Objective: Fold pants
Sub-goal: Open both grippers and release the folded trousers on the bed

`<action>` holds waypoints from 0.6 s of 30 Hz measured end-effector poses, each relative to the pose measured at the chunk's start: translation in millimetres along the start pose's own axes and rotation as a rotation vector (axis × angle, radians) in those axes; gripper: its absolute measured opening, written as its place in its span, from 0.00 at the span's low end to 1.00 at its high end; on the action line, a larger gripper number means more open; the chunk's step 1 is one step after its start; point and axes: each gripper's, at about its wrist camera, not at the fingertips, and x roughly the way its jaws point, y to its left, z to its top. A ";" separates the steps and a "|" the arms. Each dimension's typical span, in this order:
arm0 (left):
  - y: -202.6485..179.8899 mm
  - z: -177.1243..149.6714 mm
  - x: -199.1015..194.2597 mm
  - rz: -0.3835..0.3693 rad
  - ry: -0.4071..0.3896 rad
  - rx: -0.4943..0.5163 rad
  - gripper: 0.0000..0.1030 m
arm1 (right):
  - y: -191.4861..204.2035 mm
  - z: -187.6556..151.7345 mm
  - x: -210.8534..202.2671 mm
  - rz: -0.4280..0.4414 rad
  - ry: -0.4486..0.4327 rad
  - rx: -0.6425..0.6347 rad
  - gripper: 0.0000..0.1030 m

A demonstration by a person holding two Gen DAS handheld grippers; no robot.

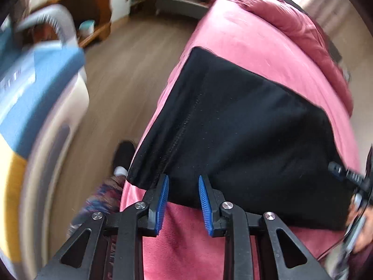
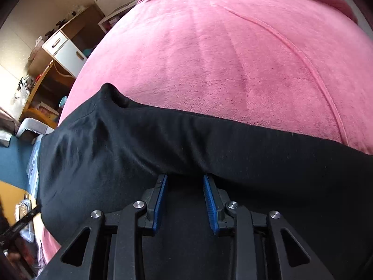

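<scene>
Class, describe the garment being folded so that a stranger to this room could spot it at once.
Find the big bed covered by a pink fleece blanket. On its near side lie the black pants, spread flat in front of both pairs of open jaws. They are the only dark item on the pink surface, with a stitched seam running along them.

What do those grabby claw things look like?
Both look the same. The left gripper and the right gripper are black plastic, with angled arms that have triangle-shaped holes and round silver bolts. Their jaws carry bright blue ridged pads. No cables or writing show on them.
</scene>
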 end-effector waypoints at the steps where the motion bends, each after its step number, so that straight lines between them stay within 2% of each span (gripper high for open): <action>1: 2.2 0.7 -4.0 -0.017 -0.011 -0.017 0.26 | 0.1 -2.7 -6.3 0.006 -0.010 -0.007 0.30; 5: 4.9 4.1 -25.3 -0.080 -0.061 -0.052 0.26 | -3.0 -28.6 -36.5 0.129 -0.012 -0.025 0.32; 8: -0.5 1.4 -37.3 -0.147 -0.081 -0.031 0.27 | -16.4 -60.3 -54.3 0.225 0.022 -0.010 0.34; 11: -32.3 -2.2 -40.7 -0.195 -0.087 0.105 0.29 | -40.4 -94.8 -69.3 0.264 0.041 0.073 0.34; 12: -54.4 -8.2 -44.3 -0.192 -0.109 0.222 0.31 | -48.7 -104.1 -73.2 0.252 0.039 0.102 0.34; 13: -66.0 -12.4 -44.6 -0.190 -0.114 0.282 0.33 | -54.9 -113.9 -77.3 0.219 0.033 0.118 0.36; 14: -87.6 -20.2 -42.3 -0.202 -0.100 0.388 0.33 | -64.0 -125.6 -79.5 0.211 0.032 0.151 0.37; 16: -113.0 -30.7 -37.4 -0.228 -0.070 0.487 0.33 | -83.6 -143.2 -80.3 0.326 0.046 0.286 0.37; 17: -125.4 -36.3 -32.6 -0.241 -0.054 0.536 0.33 | -93.0 -149.8 -79.3 0.358 0.037 0.362 0.37; 18: -138.9 -42.7 -26.4 -0.252 -0.034 0.583 0.33 | -97.5 -152.1 -80.6 0.350 0.020 0.384 0.37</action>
